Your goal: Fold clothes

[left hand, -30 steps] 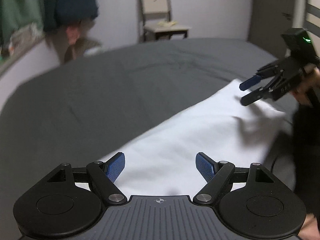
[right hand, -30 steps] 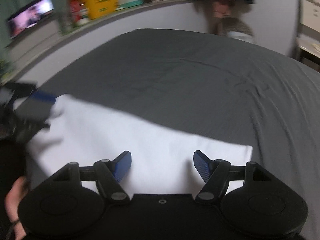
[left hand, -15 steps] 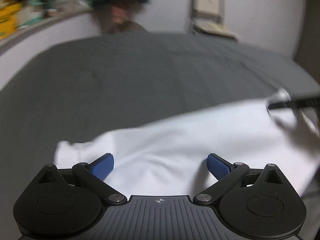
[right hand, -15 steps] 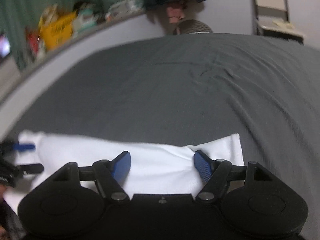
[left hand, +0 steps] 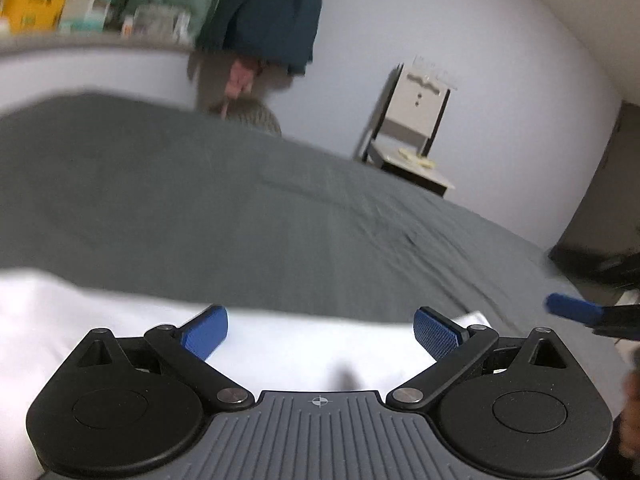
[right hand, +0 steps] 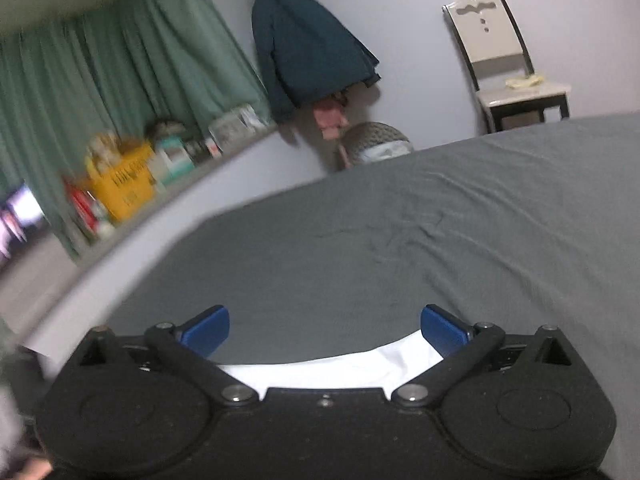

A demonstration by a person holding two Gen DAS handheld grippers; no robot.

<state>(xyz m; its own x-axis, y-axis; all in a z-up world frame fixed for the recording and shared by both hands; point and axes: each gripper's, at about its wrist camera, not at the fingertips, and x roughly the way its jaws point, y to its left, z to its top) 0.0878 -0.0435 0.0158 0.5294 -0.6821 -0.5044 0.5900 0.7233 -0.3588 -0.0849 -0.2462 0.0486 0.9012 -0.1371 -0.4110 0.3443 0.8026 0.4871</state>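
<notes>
I have just spread both jaws: left gripper (left hand: 320, 334) and right gripper (right hand: 325, 330) stand empty above the white garment (left hand: 304, 348), released flat on the grey bed (left hand: 240, 220), fold laid.

The grey bedspread (right hand: 420, 248) lies flat and bare ahead of both grippers, giving open passage across most of the bed. The folded white garment (left hand: 280, 344) occupies the near edge. In the left wrist view the right gripper (left hand: 588, 312) juts in close on the right. Beyond the bed stand a chair (right hand: 504, 64), a hanging dark jacket (right hand: 308, 40) and a cluttered ledge (right hand: 160, 160)
</notes>
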